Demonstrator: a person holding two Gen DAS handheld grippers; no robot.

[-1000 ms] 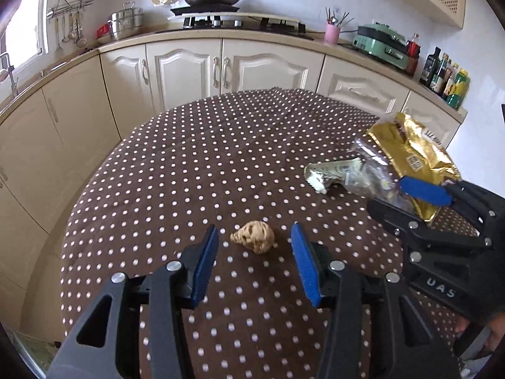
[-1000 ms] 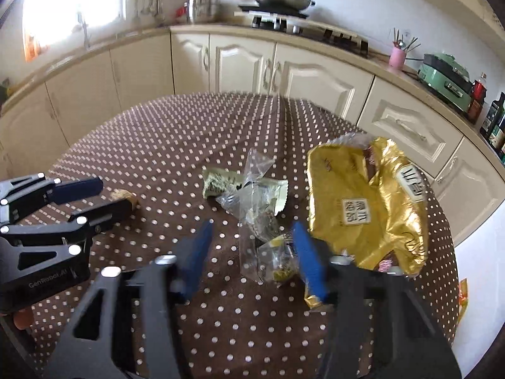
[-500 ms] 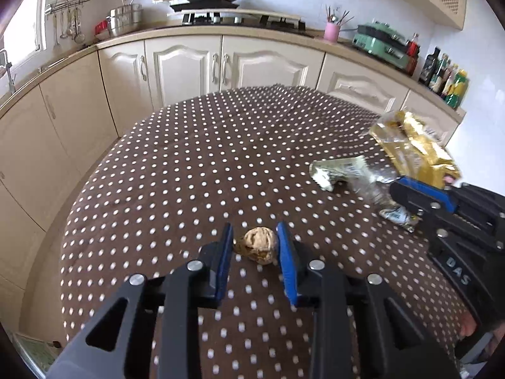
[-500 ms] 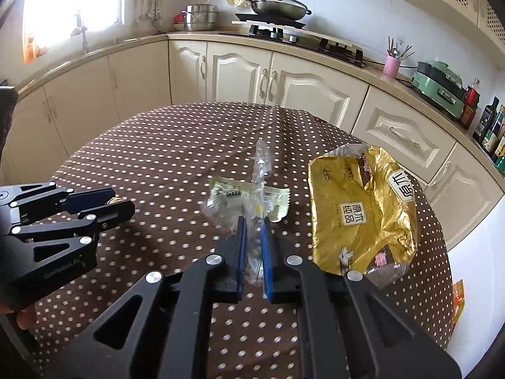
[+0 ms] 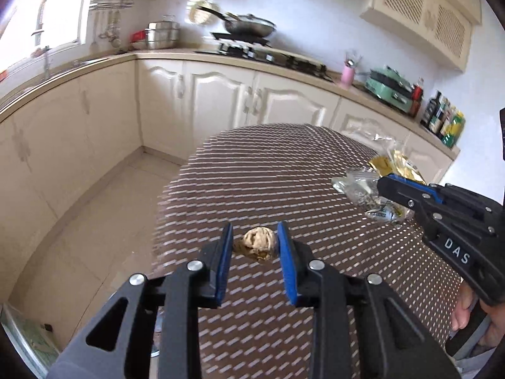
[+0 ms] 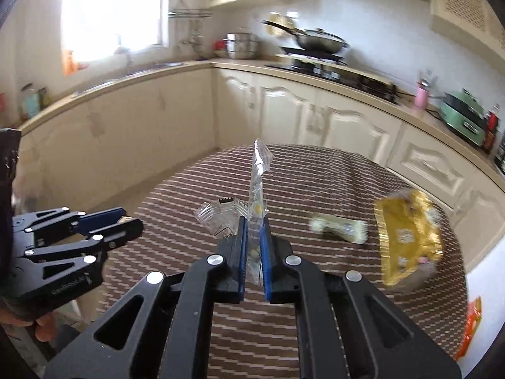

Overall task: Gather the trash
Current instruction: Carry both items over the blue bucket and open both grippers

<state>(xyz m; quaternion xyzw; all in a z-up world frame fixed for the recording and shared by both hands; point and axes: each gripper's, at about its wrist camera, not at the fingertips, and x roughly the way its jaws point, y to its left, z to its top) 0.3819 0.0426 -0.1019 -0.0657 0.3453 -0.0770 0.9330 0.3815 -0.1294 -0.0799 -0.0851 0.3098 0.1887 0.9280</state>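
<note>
My left gripper [image 5: 255, 237] is shut on a crumpled tan wad of paper [image 5: 259, 244] and holds it above the brown dotted table [image 5: 268, 170]. My right gripper [image 6: 254, 229] is shut on a clear plastic wrapper [image 6: 259, 173] that stands up between the pads, lifted off the table. A second clear wrapper [image 6: 221, 216] hangs beside it. A pale green wrapper [image 6: 339, 229] and a gold foil bag [image 6: 407, 237] lie on the table to the right. The right gripper also shows in the left wrist view [image 5: 386, 186], with the wrappers [image 5: 363, 189] at its tips.
Cream kitchen cabinets [image 5: 221, 94] and a counter with a stove and pan [image 5: 249, 28] wrap around behind the table. Tiled floor [image 5: 94, 208] lies to the left of the table edge. An orange packet [image 6: 472, 328] lies on the floor at the right.
Both grippers closed on their trash, then lifted and swung left. The paper wad and the clear wrapper are off the table now; the green wrapper and gold bag stayed behind.
</note>
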